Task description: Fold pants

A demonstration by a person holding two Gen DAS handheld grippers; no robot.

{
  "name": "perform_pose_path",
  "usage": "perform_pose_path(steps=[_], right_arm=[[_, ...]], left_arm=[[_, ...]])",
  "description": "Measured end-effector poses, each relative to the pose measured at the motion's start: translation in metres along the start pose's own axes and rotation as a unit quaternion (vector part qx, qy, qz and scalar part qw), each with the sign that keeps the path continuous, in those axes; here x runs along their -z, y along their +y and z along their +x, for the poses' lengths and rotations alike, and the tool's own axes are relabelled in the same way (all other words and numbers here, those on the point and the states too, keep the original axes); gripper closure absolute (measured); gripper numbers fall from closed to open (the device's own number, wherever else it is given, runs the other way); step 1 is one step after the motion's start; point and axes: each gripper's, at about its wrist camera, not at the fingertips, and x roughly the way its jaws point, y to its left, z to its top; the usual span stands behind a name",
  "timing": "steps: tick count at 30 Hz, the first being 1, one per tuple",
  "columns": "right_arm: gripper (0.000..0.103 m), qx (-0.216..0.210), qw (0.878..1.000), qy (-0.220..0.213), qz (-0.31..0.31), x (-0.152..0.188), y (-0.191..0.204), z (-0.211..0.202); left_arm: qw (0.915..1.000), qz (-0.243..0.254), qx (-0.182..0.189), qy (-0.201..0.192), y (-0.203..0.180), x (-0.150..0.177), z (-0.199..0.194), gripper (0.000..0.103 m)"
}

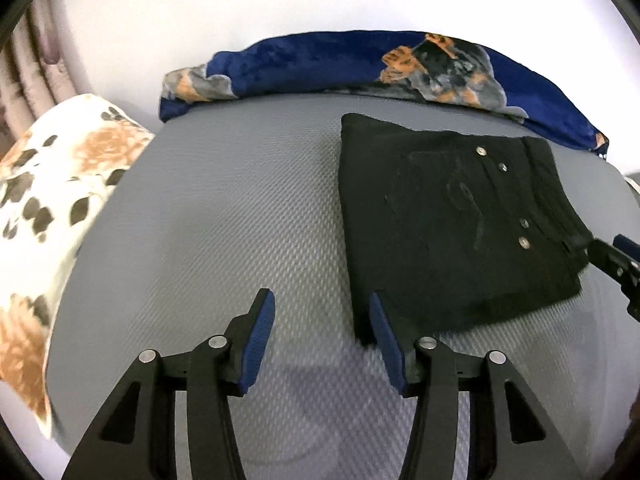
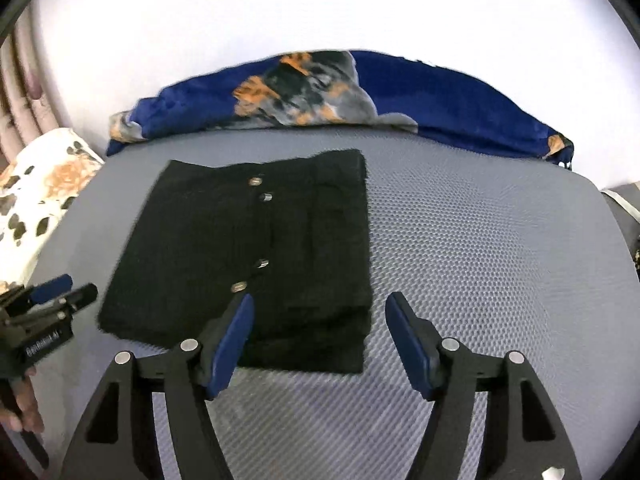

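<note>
Black denim pants (image 2: pixel 244 256), folded into a thick rectangle with metal rivets, lie on the grey mesh-textured bed (image 2: pixel 480 260). Left claw (image 1: pixel 322 320) and right claw (image 2: pixel 320 320) both gape, gripping nothing.

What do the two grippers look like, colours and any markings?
Both the left gripper and the right gripper are black angular linkages with silver pivot pins and ribbed blue finger pads. The left one's body carries small white lettering, too blurred to read.

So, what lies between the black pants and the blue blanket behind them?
Only bare grey mattress between pants and blanket, in both wrist views.
</note>
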Motion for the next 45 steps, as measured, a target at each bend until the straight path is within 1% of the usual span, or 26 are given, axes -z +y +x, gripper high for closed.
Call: perform_pose_path(steps=[1, 4, 8, 10, 12, 15, 17, 20, 24, 30, 38, 42, 45], right_arm=[[0.034, -0.003, 1.0, -0.003, 0.003, 0.002, 0.003, -0.005], [0.032, -0.004, 1.0, -0.007, 0.014, 0.013, 0.01, -0.021], [0.032, -0.009, 1.0, -0.015, 0.023, 0.03, 0.017, -0.039], [0.032, -0.011, 1.0, -0.02, 0.018, 0.037, 0.021, -0.046], [0.031, -0.007, 1.0, -0.026, 0.008, 0.042, 0.026, -0.053], [0.027, 0.006, 0.999, -0.046, -0.008, 0.044, 0.033, -0.063], [0.024, 0.011, 0.999, -0.051, -0.016, 0.043, 0.037, -0.068], [0.023, 0.011, 0.998, -0.058, -0.031, 0.041, 0.043, -0.073], [0.019, 0.018, 0.998, -0.06, -0.025, 0.042, 0.046, -0.075], [0.019, 0.013, 0.998, -0.056, -0.007, 0.046, 0.043, -0.075], [0.017, 0.031, 0.997, -0.052, -0.039, 0.058, 0.049, -0.076], [0.017, 0.029, 0.997, -0.051, -0.039, 0.06, 0.047, -0.076], [0.017, 0.019, 0.998, -0.051, -0.029, 0.06, 0.045, -0.077]], left_arm=[[1.0, -0.001, -0.001, 0.0, 0.0, 0.005, -0.006, 0.047], [1.0, -0.001, -0.008, 0.004, -0.002, 0.018, -0.022, 0.046], [0.9998, -0.009, -0.015, -0.008, -0.001, 0.032, -0.045, 0.044], [0.9997, -0.016, -0.012, -0.01, 0.0, 0.037, -0.052, 0.041], [0.9996, -0.018, -0.017, -0.016, 0.0, 0.042, -0.06, 0.04], [0.9992, -0.018, -0.023, -0.027, -0.002, 0.048, -0.068, 0.04], [0.9992, -0.021, -0.019, -0.026, -0.002, 0.051, -0.07, 0.039], [0.9991, -0.029, -0.02, -0.026, -0.001, 0.055, -0.072, 0.039], [0.9988, -0.031, -0.023, -0.028, -0.001, 0.057, -0.073, 0.039], [0.999, -0.033, -0.017, -0.027, -0.003, 0.059, -0.074, 0.039], [0.9989, -0.032, -0.019, -0.028, -0.007, 0.064, -0.077, 0.039], [0.9989, -0.03, -0.024, -0.029, -0.007, 0.067, -0.079, 0.039], [0.9989, -0.033, -0.022, -0.027, -0.006, 0.068, -0.078, 0.039]])
